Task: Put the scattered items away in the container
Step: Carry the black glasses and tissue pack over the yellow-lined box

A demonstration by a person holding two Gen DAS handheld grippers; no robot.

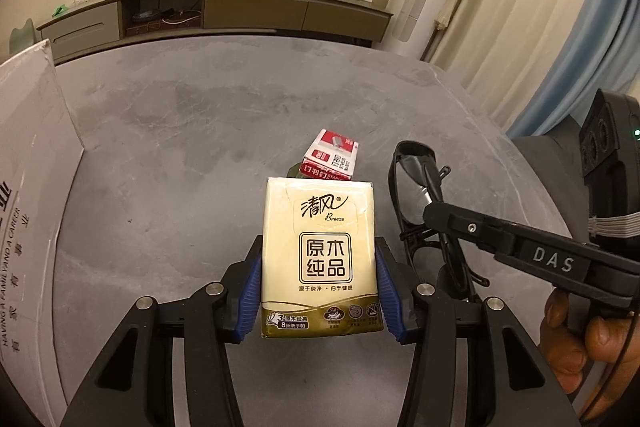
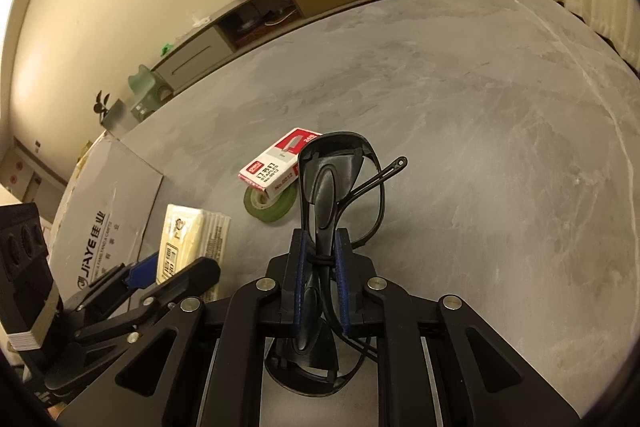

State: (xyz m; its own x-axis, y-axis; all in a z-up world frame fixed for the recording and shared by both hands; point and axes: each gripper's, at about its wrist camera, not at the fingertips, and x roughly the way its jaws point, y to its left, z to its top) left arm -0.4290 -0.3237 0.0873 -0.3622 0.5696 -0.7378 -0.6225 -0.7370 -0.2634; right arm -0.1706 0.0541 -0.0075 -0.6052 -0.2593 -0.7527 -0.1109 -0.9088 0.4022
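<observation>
Left gripper: the left gripper (image 1: 319,291), with blue ribbed pads, is clenched on the cream-yellow soft pack of paper tissues (image 1: 320,251). The pack is gripped on its two long sides and seems lifted off the table, but the height is not clear.
Right gripper: the right gripper (image 2: 321,259) grasps the folded black plastic sunglasses (image 2: 340,183) between its blue pads. The glasses stand on edge, one temple arm sticking out to the right.
Container: the white cardboard box with printed letters (image 1: 32,187) stands at the left side of the grey marble-like round table (image 1: 180,131). Only its outer wall and a flap are seen; the inside is hidden, so I cannot tell if something is already in it.
Left on table: the small red and white cardboard box of staples (image 2: 276,167) rests partly on the green roll of adhesive tape (image 2: 270,209), which lies flat. Both are near the middle of the table, well apart from the container.
Done so far: by my judgement two items are picked up, but neither is above the container yet.
Still to do: bring the tissues and the sunglasses to the box and release them, then collect the staples and the tape. The task seems to be in its early or middle part.
</observation>
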